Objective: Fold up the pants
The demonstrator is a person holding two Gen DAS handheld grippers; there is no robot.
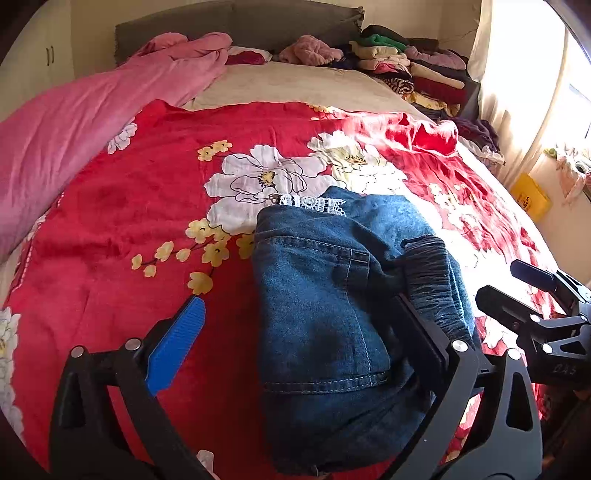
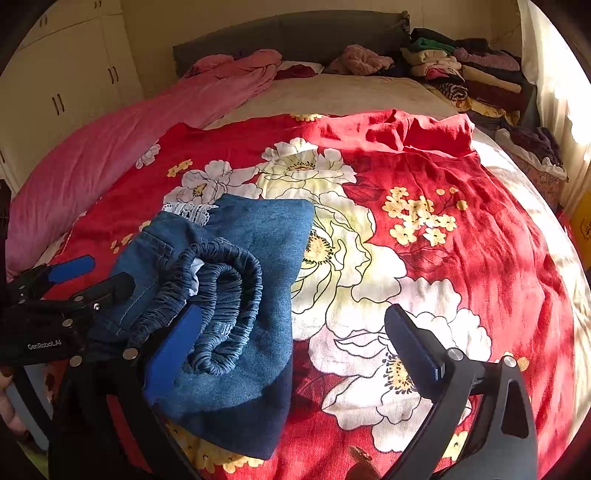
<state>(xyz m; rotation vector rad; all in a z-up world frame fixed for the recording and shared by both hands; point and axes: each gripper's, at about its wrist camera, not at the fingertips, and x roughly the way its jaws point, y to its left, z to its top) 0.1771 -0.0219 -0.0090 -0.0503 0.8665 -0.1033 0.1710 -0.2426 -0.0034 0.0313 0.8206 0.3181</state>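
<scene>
The blue denim pants lie folded in a compact bundle on the red floral blanket. Their elastic waistband sits on top and white lace trim shows at the far edge. My left gripper is open, its jaws on either side of the bundle, not gripping. My right gripper is open, its left finger over the bundle's near right side, its right finger over bare blanket. The right gripper also shows in the left wrist view, and the left gripper in the right wrist view.
A pink quilt lies along the bed's left. Stacks of folded clothes stand at the far right by the grey headboard. A curtained window and a yellow bag are at right. White wardrobes stand at left.
</scene>
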